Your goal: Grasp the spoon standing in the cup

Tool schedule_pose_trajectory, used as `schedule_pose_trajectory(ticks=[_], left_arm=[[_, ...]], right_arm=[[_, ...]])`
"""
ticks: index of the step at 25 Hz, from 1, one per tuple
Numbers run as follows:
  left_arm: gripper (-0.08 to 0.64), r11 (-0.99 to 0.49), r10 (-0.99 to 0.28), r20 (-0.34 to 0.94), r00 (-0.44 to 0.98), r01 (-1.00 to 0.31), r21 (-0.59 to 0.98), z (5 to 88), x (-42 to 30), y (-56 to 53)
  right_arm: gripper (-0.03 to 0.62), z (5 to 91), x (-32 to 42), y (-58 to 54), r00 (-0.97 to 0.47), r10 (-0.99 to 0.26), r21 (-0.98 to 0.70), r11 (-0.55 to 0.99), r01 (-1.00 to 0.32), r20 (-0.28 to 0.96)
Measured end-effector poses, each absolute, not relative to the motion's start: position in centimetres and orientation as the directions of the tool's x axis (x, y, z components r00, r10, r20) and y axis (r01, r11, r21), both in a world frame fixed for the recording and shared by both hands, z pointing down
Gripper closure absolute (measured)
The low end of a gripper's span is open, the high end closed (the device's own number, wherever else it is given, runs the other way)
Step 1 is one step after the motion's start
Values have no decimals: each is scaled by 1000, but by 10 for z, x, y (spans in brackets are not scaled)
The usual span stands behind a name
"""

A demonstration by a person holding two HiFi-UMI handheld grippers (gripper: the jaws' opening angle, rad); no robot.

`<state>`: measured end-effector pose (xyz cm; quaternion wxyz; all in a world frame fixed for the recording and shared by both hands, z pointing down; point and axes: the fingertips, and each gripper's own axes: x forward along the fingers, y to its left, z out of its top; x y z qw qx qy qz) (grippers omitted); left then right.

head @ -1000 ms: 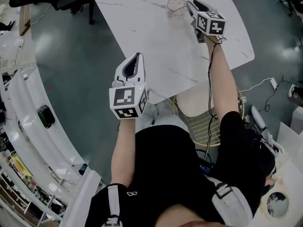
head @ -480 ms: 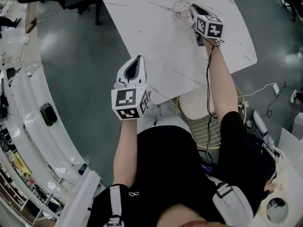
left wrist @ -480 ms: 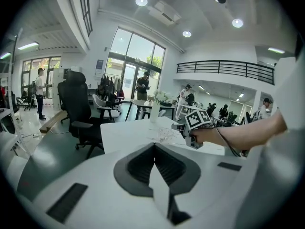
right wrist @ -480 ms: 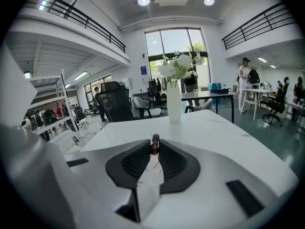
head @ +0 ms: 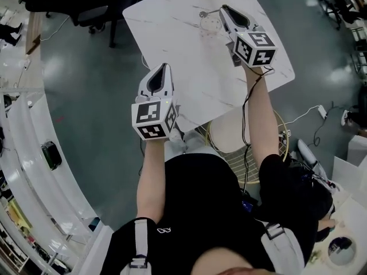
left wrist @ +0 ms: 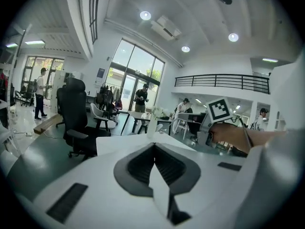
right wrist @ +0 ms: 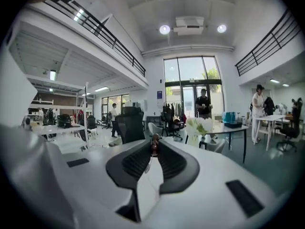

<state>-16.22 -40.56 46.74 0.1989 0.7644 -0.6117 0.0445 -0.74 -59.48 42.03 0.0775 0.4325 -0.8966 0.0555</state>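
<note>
Open office hall; one white marble table (head: pixel 172 44) bearing one glass cup (head: pixel 210 28) with one spoon (right wrist: pixel 154 142) upright inside. Two grippers: right gripper (head: pixel 225 10) at the cup, jaws closing, spoon's handle tip pinched between them; left gripper (head: pixel 162 69) by the near table edge, clenched, empty.
</note>
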Motion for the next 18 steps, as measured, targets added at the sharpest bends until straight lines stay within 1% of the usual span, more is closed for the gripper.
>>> schedule_pose_trajectory(ticks=[3, 6, 11, 14, 18], left_arm=[[545, -163, -934, 270, 234, -951, 261, 456, -173, -416], [545, -134, -943, 260, 208, -952, 276, 455, -188, -420], [545, -120, -959, 219, 180, -958, 261, 439, -202, -421], [545, -126, -966, 192, 176, -961, 247, 430, -204, -423], [545, -134, -969, 170, 177, -962, 239, 421, -206, -422]], right_arm=[[538, 375, -22, -560, -628, -772, -27, 629, -777, 100], [538, 357, -29, -524, -614, -787, -36, 613, -789, 58], [538, 364, -20, -470, -542, -837, -161, 526, -835, 80], [538, 371, -23, -461, -534, -840, -134, 520, -843, 99], [540, 371, -17, -461, -520, -849, -122, 508, -852, 94]])
